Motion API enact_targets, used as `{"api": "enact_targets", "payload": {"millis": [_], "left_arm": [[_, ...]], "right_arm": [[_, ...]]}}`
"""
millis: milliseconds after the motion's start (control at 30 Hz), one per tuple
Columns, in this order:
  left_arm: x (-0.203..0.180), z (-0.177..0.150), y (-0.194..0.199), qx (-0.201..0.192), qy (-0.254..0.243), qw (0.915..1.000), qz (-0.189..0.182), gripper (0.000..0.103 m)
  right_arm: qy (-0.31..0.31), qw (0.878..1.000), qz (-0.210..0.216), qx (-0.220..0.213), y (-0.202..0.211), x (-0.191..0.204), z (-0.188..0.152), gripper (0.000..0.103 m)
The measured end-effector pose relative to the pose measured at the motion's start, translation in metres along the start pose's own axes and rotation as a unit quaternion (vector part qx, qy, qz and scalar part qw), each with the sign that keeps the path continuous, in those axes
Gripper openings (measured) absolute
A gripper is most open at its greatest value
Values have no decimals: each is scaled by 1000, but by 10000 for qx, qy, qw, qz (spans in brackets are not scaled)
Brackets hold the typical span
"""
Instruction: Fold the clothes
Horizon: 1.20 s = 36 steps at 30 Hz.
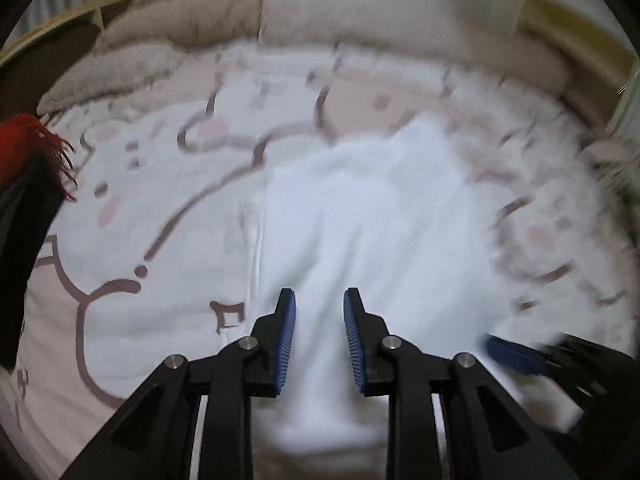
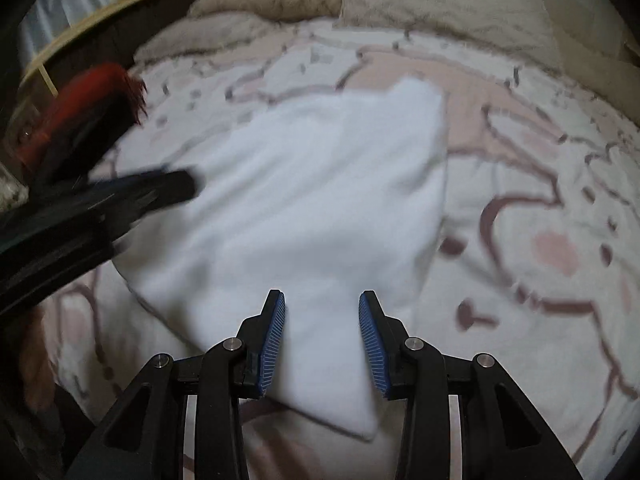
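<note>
The white garment (image 1: 360, 216) lies on the bed (image 1: 120, 200), on top of a pink-and-white patterned cover (image 2: 540, 208), with beige pillows (image 2: 440, 4) behind it. The left hand-held gripper (image 1: 319, 304) hangs over the garment's near portion with its blue pads (image 1: 286, 340) spread apart, holding nothing. The right hand-held gripper (image 2: 322, 308) is likewise spread, empty, above the garment's near corner. A red-and-black item (image 2: 96, 96) sits at the bed's left edge. Both views are motion-blurred.
</note>
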<state>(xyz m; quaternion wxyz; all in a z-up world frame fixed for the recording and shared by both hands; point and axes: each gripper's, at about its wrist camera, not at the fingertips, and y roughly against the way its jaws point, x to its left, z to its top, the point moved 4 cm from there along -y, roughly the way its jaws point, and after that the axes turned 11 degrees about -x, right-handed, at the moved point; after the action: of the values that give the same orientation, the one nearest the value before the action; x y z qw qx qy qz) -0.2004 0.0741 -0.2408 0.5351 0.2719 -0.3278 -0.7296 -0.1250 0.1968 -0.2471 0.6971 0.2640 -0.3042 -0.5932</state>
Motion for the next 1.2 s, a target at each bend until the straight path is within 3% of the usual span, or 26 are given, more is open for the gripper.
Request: {"api": "enact_targets", "payload": {"millis": [67,167,300,367,433,533,633,733,833,933,1033,1200], "left_arm": [[17,-4,-12,218,292,9993,-129,29],[35,1,-10,197,585,9978,-231,28],[62,10,5,-61,884,9959,187,35],[66,23,20,-300,1146,9929,-77,35],[57,39,29,-510,1030,9931,-230,35],[27,59,18,-304,616,9954,-669,35],[-9,63,-8,0,166,9973,-721,35],[-22,60,-44,361,1,9982,-478,35],[-2,56,-71,588,390,9965,-452,44],[10,57,-70,487,652,9945,-655,44],[21,58,-62,264,694,9965,-394,44],[44,54,-54,178,1015,9942,-300,44]], "right_arm": [[157,9999,45,18,-3,4,-11,40],[392,9992,111,45,-8,10,-27,40],[337,9991,210,158,-1,5,-35,40],[91,9994,229,228,6,0,-26,40],[-217,9994,274,57,15,-11,-8,40],[-560,9977,283,-242,16,-31,25,40],[-532,9976,77,-439,2,-45,56,40],[-421,9984,-85,-373,-20,-50,70,40],[-379,9990,-83,-238,-33,-48,67,40],[-173,9997,18,-186,-34,-40,56,40],[-37,9998,174,-132,-35,-36,51,40],[-108,9991,394,-105,-64,-34,84,40]]}}
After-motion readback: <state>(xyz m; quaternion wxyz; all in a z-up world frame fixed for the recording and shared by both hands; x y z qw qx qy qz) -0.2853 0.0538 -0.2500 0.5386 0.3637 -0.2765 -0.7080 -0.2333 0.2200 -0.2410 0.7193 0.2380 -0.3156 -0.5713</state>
